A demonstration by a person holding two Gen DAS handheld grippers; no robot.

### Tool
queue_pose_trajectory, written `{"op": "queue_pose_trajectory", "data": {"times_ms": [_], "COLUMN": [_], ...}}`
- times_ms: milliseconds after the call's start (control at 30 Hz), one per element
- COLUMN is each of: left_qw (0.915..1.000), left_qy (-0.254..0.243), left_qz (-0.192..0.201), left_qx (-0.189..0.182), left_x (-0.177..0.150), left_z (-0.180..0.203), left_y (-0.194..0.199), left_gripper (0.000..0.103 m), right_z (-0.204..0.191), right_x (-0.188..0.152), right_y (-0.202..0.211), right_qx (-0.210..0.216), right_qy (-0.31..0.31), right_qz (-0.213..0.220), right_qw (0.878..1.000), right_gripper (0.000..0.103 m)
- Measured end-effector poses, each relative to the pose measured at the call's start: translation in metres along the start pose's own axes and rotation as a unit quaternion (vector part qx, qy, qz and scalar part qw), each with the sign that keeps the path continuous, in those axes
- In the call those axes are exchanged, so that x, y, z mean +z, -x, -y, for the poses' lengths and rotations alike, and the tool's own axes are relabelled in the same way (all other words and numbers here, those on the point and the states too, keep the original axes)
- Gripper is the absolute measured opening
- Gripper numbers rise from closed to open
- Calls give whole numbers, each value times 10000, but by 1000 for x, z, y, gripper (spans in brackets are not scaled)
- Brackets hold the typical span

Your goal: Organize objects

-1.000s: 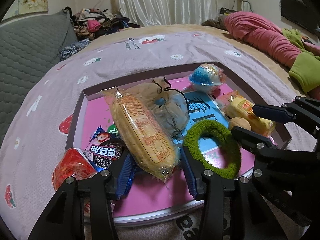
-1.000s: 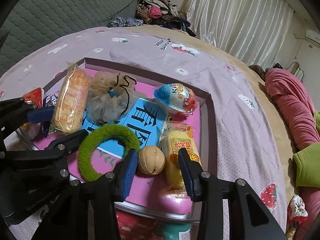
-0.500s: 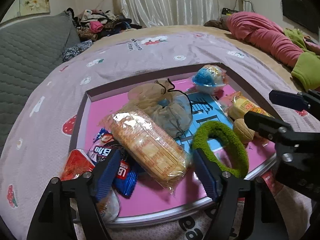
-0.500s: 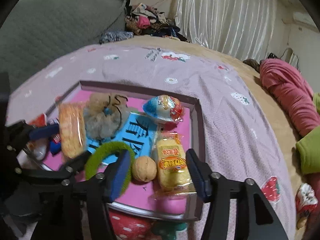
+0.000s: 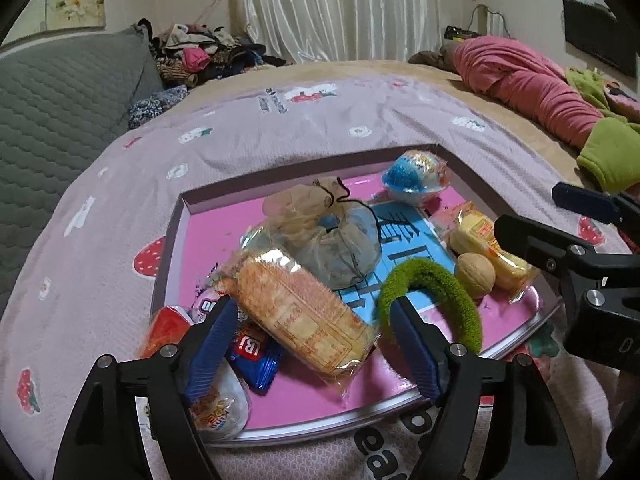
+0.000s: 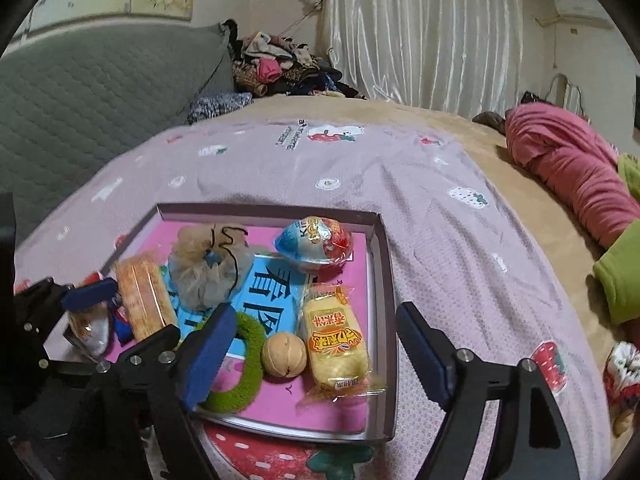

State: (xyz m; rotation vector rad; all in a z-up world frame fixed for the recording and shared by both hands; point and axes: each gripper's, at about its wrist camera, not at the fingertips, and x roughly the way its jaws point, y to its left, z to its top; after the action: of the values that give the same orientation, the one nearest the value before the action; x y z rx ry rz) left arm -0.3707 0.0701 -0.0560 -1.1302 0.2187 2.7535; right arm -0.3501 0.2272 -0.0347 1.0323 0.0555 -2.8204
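A pink-floored tray (image 5: 280, 176) on the bed holds snacks and trinkets. My left gripper (image 5: 314, 350) is opening over its near edge. A cracker packet (image 5: 300, 312) lies between the pads, untouched, resting on a blue wrapper (image 5: 252, 356). My right gripper (image 6: 316, 356) is opening wide above a walnut (image 6: 284, 354) and a yellow cake packet (image 6: 336, 344), touching neither. A green fuzzy ring (image 6: 248, 364) lies by its left pad. A mesh pouch (image 5: 324, 232) and a blue-red egg toy (image 5: 414, 178) sit farther back.
A red packet (image 5: 166, 328) and a pale packet (image 5: 220, 412) sit at the tray's near left corner. The strawberry-print bedspread (image 6: 420, 208) spreads around the tray. A pink and green bundle (image 6: 576, 176) lies right, a grey headboard (image 6: 80, 108) left and piled clothes (image 6: 276, 64) behind.
The left jaws spread and let go of the cracker packet, which now lies flatter across the snacks. The right jaws widened and the gripper rose and rolled back from the walnut.
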Motion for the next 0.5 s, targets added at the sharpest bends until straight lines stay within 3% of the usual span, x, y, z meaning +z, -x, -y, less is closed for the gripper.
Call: {"op": "queue_pose_trajectory", "data": {"times_ms": [67,100,333,500], "left_qw": [10000,10000,9998,9995], "left_qy": [5,2,19,135], "left_qz": [18,23,172,297], "left_qx": [16,26,28,23], "left_x": [1,1,5,8], "left_z": [-1,-1,-3,-7], "left_y": [2,3,14,25], "left_gripper": [83,90,90,90], "right_z": [4,6,15,20], "right_x": [0,0,1,2], "right_y": [2,2,7,14], "right_qx": [84,127,327,446], "right_qy": [-130,-209,-529,-688], "right_qz": [26,29,86,188], "right_qw": [9999,9997,9980,9965], "right_gripper": [85,86,89,98]}}
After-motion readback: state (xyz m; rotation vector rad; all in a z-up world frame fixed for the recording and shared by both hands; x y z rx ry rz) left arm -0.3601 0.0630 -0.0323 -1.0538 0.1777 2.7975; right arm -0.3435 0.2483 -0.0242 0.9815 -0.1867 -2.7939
